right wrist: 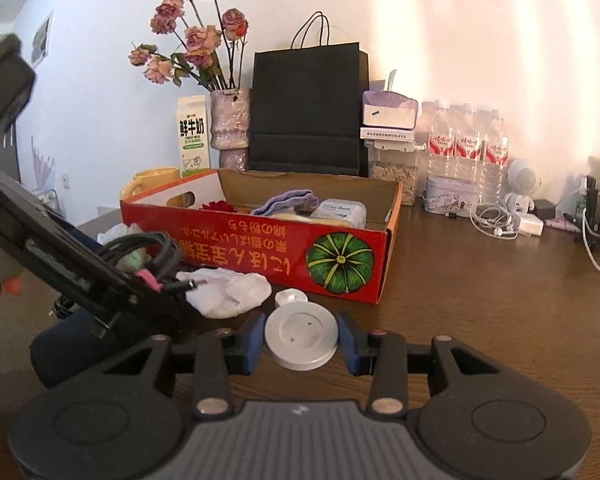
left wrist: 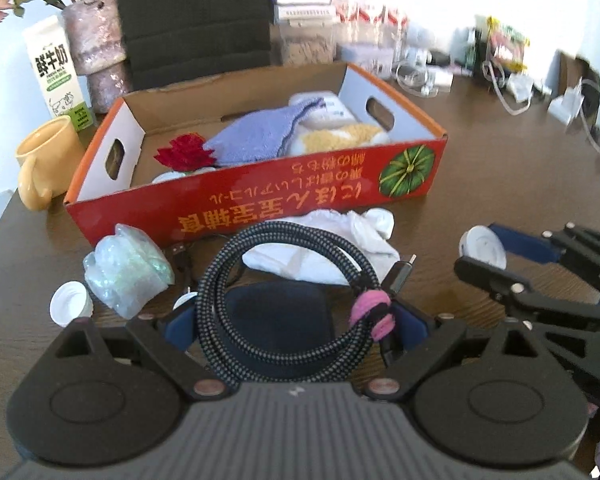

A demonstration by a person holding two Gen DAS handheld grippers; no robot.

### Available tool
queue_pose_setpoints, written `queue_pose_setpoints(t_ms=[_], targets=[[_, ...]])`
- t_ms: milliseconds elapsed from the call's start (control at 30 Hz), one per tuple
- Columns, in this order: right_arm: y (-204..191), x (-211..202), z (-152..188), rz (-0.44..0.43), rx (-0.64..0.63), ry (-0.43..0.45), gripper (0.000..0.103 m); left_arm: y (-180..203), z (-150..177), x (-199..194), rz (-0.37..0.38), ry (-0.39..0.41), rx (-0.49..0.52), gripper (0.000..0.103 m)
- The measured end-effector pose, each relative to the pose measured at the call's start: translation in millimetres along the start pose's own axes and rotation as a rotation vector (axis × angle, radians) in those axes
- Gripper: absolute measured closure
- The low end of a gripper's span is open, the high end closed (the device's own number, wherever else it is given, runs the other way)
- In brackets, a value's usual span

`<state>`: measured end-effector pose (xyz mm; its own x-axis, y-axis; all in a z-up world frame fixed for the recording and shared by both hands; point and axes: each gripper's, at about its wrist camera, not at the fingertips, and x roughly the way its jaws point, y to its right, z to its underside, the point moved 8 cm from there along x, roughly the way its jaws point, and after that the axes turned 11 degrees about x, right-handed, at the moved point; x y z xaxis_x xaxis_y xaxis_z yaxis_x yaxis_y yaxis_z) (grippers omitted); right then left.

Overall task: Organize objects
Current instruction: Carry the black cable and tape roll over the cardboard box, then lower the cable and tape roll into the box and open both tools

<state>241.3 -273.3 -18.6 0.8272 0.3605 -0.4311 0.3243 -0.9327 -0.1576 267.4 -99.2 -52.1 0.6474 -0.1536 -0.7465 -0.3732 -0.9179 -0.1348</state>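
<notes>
Left gripper [left wrist: 296,320]: spread wide around a coiled braided cable [left wrist: 288,304]; the blue pads [left wrist: 414,326] are seen at the coil's two sides, and the coil is carried between them, lifted off the table [left wrist: 480,184].
Cable: bound by a pink strap [left wrist: 374,312] on its right side, with one plug [left wrist: 398,274] sticking out to the right; a dark pad [left wrist: 278,320] is seen through the coil.
Right gripper [right wrist: 300,342]: clenched on a white round disc [right wrist: 300,338], which is pressed from both sides by the blue pads [right wrist: 350,344], near the table top.
Box [left wrist: 260,200]: a red cardboard tray, placed beyond both grippers, its printed pumpkin at the near right corner.
Box contents: a purple cloth [left wrist: 256,138], a red flower [left wrist: 184,152], a white packet [left wrist: 332,110] and a fluffy yellow-white item [left wrist: 340,138] are held inside.
In front of the box: a white cloth [left wrist: 332,244] is laid against the near wall, with a crumpled clear bag [left wrist: 126,268] and a small white cup [left wrist: 70,304] to its left.
Small white cap [right wrist: 290,298]: set on the table just beyond the disc.
Far left: a yellow mug [left wrist: 44,160], a milk carton [left wrist: 58,72] and a vase of dried flowers [right wrist: 228,124] are grouped beside the box.
Far side: a black paper bag [right wrist: 306,108] and water bottles [right wrist: 466,144] are lined along the wall.
</notes>
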Motion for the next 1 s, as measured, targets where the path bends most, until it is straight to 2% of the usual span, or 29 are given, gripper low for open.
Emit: queue_pose_setpoints(t_ms=[167,333,500,700,867,1000], targets=[[-17,-3,-12,0.004,-0.036,0.029,0.065,-15,-12,-20,0.006,0.088,-0.021,0.006],[-43,2,-48,-0.017,-0.084,0.088,0.065,-47,-38,-34,-0.005,0.177,-0.082,0.006],[-63,31,-88,-0.017,-0.126,0.118,0.065,-82,-66,-38,-0.032,0.266,-0.161,0.006],[-73,88,-123,0.007,-0.127,0.106,0.065,-120,-94,-18,-0.055,0.322,-0.249,0.006],[-73,132,-136,0.032,-0.085,0.1,0.065,-139,-106,6,-0.063,0.346,-0.316,0.006],[-68,158,-141,0.046,-0.064,0.095,0.065,-150,-111,24,-0.092,0.353,-0.33,0.006]])
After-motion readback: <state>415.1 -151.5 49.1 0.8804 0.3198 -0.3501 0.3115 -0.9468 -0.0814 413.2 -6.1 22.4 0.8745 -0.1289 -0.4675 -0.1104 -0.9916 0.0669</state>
